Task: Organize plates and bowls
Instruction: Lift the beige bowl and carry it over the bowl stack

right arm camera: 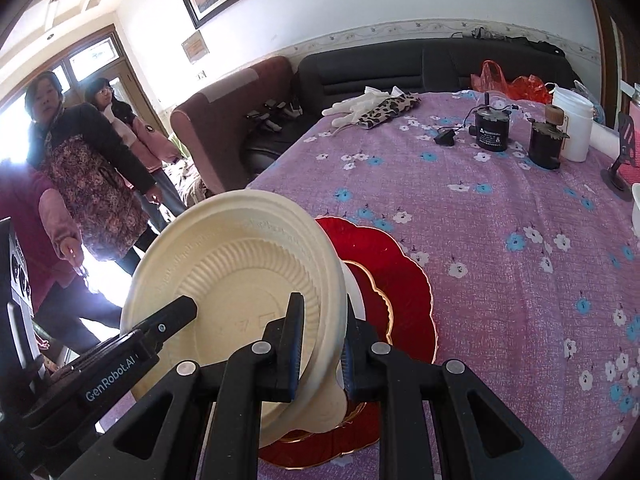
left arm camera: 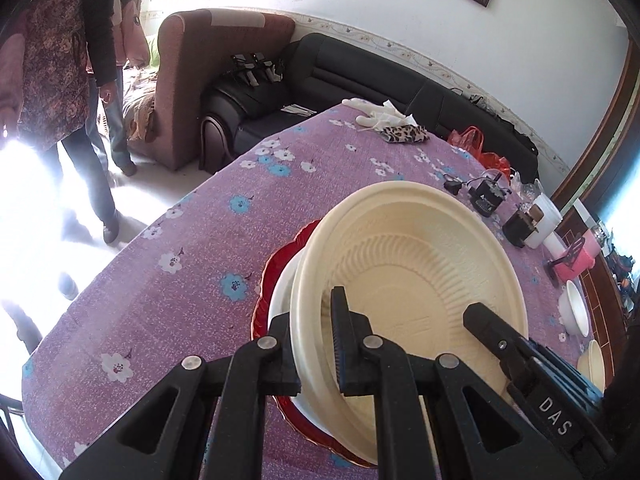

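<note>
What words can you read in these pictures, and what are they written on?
"DAS" – white letters on the black right gripper, seen from the left wrist.
"GenRobot.AI" – white letters on the black left gripper, seen from the right wrist.
Black can's white label: too small to read.
Cream bowl embossed marks: too faint to read.
Wall plaque: blurred.

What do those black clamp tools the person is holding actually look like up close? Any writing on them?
Both are matte black plastic. The left gripper and the right gripper each have two flat fingers lined with ribbed blue pads, joined to angular struts with triangular cut-outs and round silver pins. White lettering shows on their sides: "DAS" on the right gripper seen from the left camera, "GenRobot.AI" on the left gripper seen from the right camera. No cables are visible.
</note>
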`<action>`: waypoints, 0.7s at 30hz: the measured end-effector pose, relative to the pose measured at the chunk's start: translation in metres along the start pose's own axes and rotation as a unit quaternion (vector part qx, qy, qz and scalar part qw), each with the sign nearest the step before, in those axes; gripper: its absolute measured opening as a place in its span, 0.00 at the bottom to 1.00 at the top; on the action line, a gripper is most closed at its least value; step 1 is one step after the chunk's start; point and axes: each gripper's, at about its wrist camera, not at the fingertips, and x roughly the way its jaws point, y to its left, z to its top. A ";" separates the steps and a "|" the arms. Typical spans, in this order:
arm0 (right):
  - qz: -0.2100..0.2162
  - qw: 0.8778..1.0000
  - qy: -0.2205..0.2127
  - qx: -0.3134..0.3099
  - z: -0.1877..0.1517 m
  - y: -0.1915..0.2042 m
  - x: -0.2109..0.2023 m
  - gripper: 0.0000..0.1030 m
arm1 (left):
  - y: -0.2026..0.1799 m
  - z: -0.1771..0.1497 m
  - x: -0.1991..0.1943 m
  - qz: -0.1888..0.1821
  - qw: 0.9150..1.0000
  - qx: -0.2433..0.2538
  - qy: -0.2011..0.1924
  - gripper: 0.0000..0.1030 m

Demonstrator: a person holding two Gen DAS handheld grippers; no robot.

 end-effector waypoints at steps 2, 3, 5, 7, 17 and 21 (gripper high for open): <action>-0.005 1.000 0.003 0.000 0.001 -0.001 0.003 0.18 | 0.000 -0.001 0.005 0.003 1.000 0.001 0.003 0.10; -0.007 1.000 0.004 -0.001 0.001 -0.001 0.005 0.18 | -0.001 -0.001 0.007 0.005 1.000 0.002 0.003 0.10; -0.009 1.000 0.005 -0.003 0.002 -0.001 0.008 0.18 | 0.000 -0.001 0.009 0.008 1.000 0.002 0.002 0.10; -0.010 1.000 0.006 -0.006 0.002 0.000 0.010 0.18 | -0.002 -0.002 0.008 0.013 1.000 0.001 -0.001 0.10; -0.020 1.000 0.002 -0.023 0.000 0.006 0.016 0.18 | -0.007 -0.001 0.005 0.015 1.000 0.004 -0.007 0.26; -0.020 0.999 0.007 -0.027 -0.001 0.007 0.021 0.18 | -0.013 -0.002 -0.003 0.010 1.000 0.014 -0.014 0.41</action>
